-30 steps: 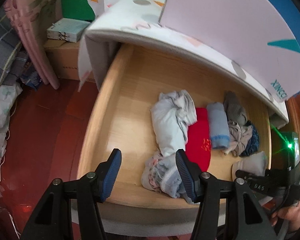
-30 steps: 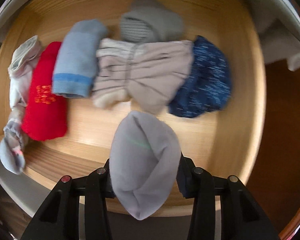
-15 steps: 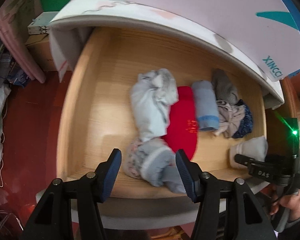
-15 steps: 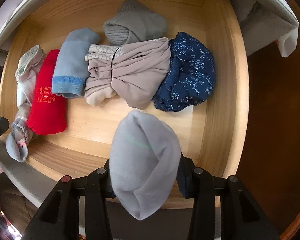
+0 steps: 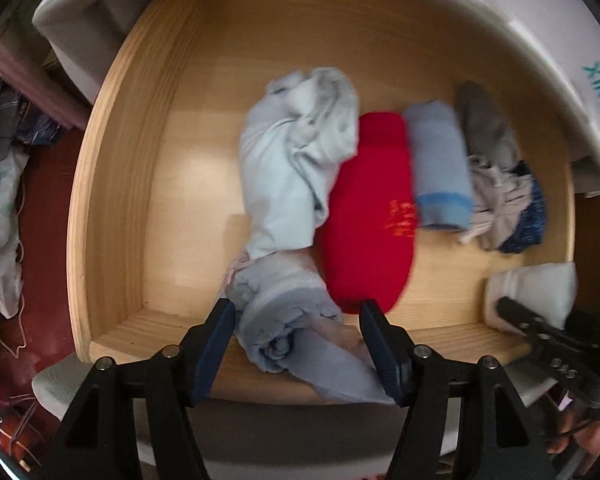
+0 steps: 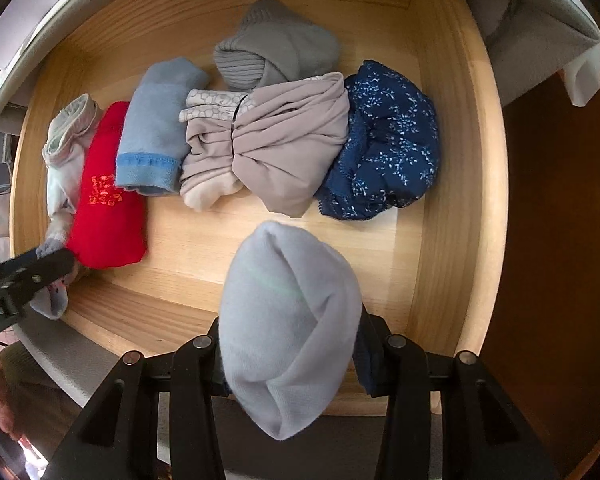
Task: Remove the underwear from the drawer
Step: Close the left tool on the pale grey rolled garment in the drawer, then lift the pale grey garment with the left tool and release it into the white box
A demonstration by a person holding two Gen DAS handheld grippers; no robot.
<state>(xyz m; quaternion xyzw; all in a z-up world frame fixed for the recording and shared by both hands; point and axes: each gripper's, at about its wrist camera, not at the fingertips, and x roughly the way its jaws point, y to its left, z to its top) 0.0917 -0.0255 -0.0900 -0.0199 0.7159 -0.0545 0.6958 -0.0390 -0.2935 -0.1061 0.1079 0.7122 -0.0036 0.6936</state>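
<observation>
The right tool [image 6: 290, 344] is clamped on a pale grey rolled bundle of underwear [image 6: 288, 320], its fingers pressed against both sides of the cloth, holding it above the front part of the wooden drawer [image 6: 452, 184]. Ahead of that tool, on the drawer floor, lie a taupe folded piece [image 6: 284, 148], a navy floral piece [image 6: 384, 148] to its right, a grey ribbed roll [image 6: 272, 52] farther back, and to the left a blue roll [image 6: 156, 128] and a red roll [image 6: 104, 204].

The left tool [image 5: 296, 344] is spread wide, with a light blue crumpled bundle [image 5: 296, 328] lying between its fingers over the drawer's front edge; whether the pads touch it I cannot tell. Beyond it lies a pale blue garment [image 5: 296, 164].
</observation>
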